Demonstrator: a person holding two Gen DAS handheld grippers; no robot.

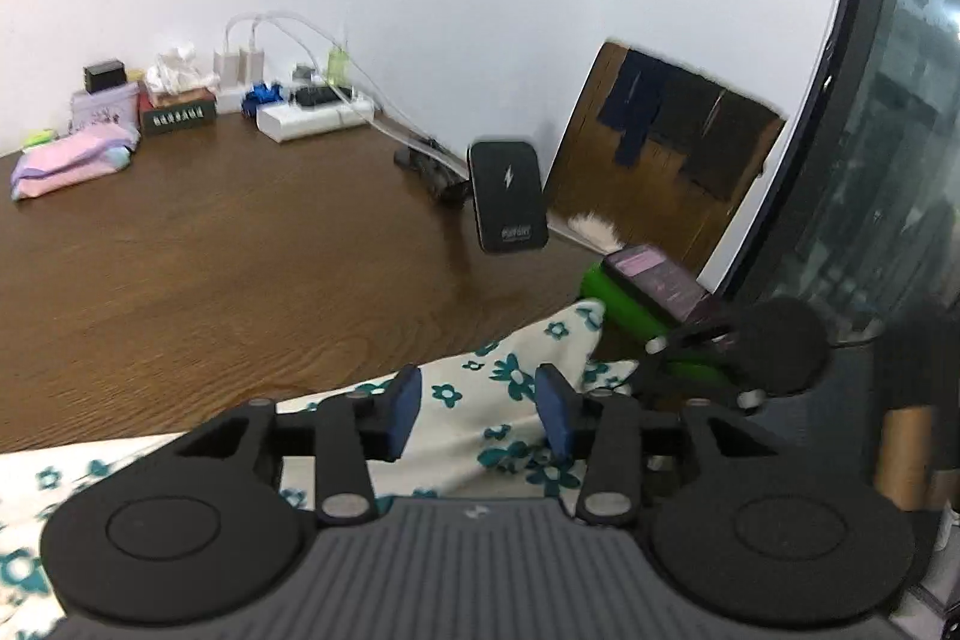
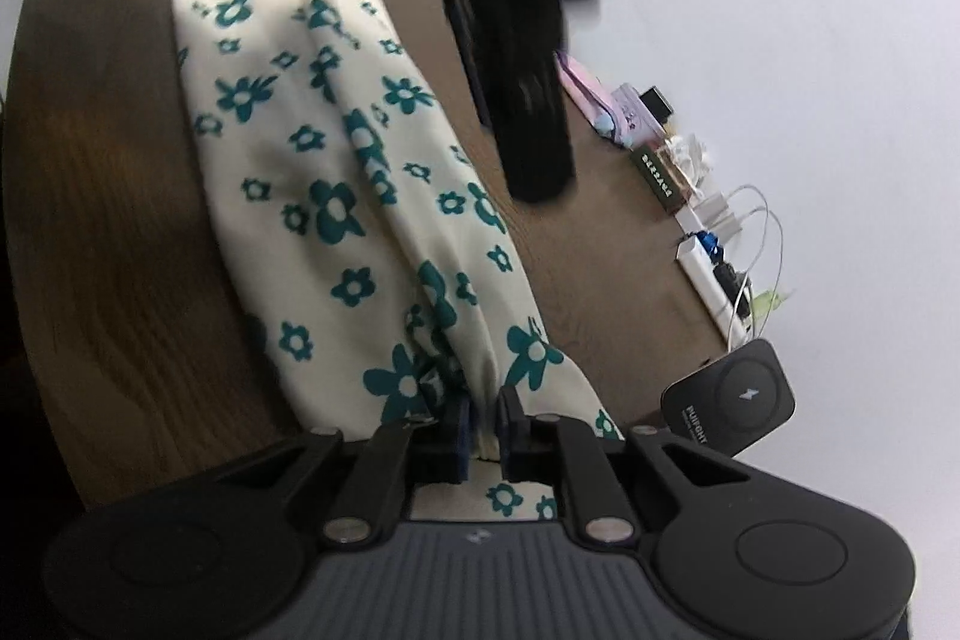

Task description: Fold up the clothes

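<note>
Now right gripper (image 2: 485,427) pinches floral garment (image 2: 336,196) (left gripper (image 1: 480,409) agape).

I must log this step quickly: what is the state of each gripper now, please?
Left gripper: open, pads apart above the floral garment, gripping nothing.
Right gripper: shut on the floral garment's edge.

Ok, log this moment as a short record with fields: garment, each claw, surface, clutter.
garment: cream fabric with teal flower print, laid lengthwise along the table
left claw: open, blue pads either side of the fabric, not gripping
right claw: shut on the cream fabric's near end
surface: dark brown wood-grain table
clutter by wall: white power strip, black charging pad with lightning mark, folded pink cloth
</note>
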